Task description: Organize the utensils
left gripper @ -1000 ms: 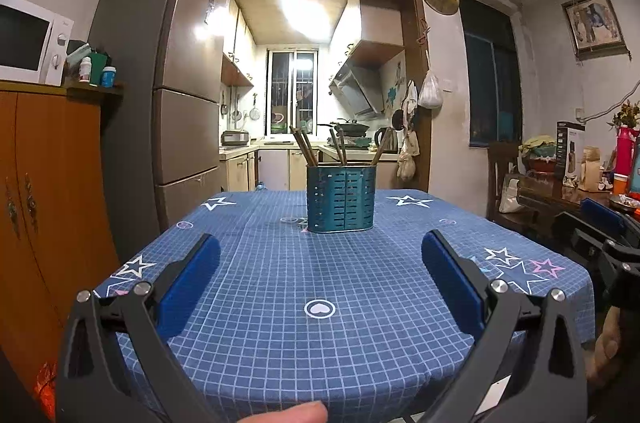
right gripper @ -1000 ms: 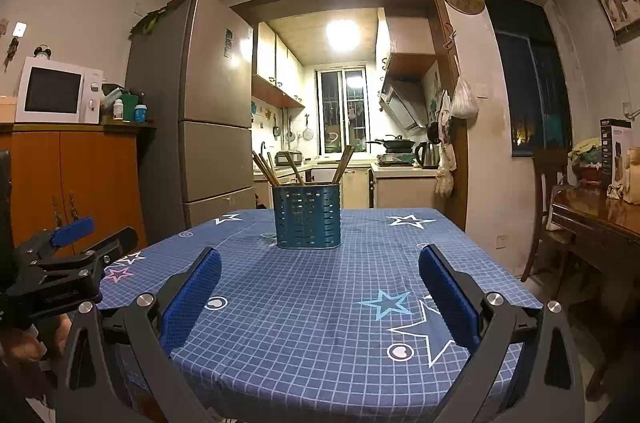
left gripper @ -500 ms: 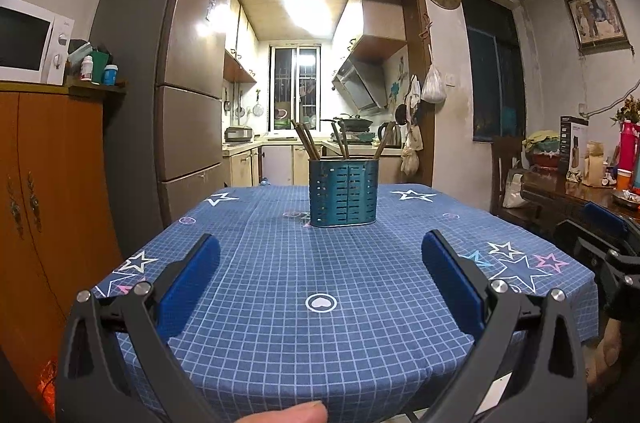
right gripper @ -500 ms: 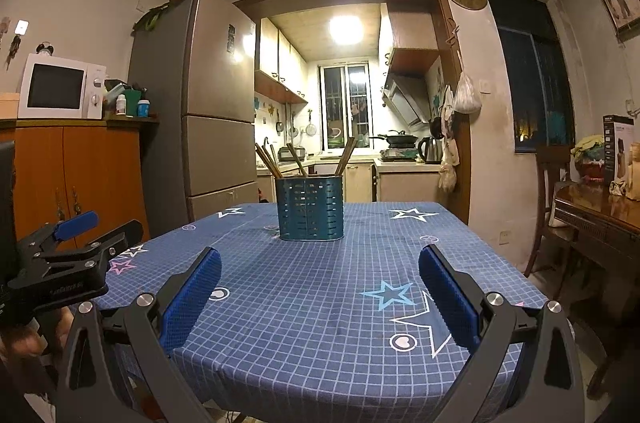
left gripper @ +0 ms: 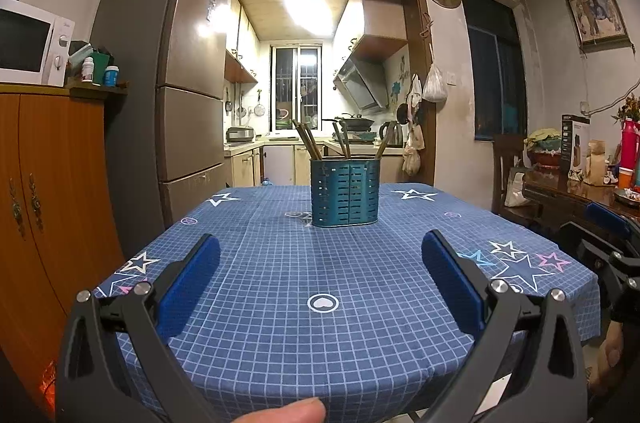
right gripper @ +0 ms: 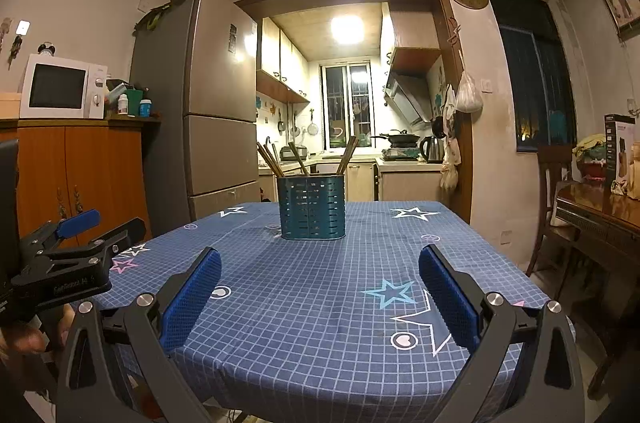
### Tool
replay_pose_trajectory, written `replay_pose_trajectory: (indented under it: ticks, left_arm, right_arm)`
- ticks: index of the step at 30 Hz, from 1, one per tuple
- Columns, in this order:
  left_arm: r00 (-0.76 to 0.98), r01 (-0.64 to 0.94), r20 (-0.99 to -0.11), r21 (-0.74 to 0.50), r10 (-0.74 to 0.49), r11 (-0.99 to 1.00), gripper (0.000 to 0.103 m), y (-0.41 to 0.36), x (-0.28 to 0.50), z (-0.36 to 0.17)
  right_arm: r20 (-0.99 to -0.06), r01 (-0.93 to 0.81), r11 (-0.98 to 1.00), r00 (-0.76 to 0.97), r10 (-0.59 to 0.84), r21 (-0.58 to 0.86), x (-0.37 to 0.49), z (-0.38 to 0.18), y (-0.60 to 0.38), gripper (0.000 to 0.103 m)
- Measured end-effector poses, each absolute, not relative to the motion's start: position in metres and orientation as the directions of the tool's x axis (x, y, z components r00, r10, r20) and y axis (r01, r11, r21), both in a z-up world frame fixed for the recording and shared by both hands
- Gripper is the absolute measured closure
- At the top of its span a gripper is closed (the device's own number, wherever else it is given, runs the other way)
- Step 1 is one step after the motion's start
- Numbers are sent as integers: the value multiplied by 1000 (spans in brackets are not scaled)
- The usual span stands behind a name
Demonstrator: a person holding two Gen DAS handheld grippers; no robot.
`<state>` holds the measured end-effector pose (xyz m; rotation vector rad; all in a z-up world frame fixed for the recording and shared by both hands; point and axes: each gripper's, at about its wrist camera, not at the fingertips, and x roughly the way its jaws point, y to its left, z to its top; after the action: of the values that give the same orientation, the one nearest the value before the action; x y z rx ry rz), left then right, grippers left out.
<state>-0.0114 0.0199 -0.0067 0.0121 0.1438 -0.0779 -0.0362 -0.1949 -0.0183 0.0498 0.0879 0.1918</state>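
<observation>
Two handheld grippers are held low at the near edge of a dining table (left gripper: 280, 363) covered in a blue grid-patterned cloth with stars. The left gripper (left gripper: 320, 263) has its blue-padded jaws spread wide with nothing between them, and the right gripper (right gripper: 320, 281) is likewise spread wide and empty. Straight ahead of both, well apart from them toward the far side of the table, stands an upright teal perforated utensil holder (left gripper: 345, 193), also seen from the right wrist (right gripper: 311, 207). Several brown chopsticks (left gripper: 308, 141) stand in it with their long axes near vertical, fanning outward at the top: a cluster leaning left, some near the middle and one leaning right (right gripper: 347, 155). The holder sits slightly right of centre in the left view and just left of centre in the right view, so it lies between the two grippers, and neither looks clearly nearer. Any grasp would likely call for a forward reach across the cloth first. Beyond the table are a tall refrigerator (right gripper: 216, 111) and a lit kitchen.
</observation>
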Motion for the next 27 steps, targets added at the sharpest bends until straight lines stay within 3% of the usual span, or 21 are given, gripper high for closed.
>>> replay_pose_trajectory:
  ticks: [27]
  left_arm:
    - [987, 70, -144, 22, -66, 997, 6, 20, -10, -10]
  right_arm:
    - [-85, -192, 980, 977, 196, 58, -36, -22, -197, 5]
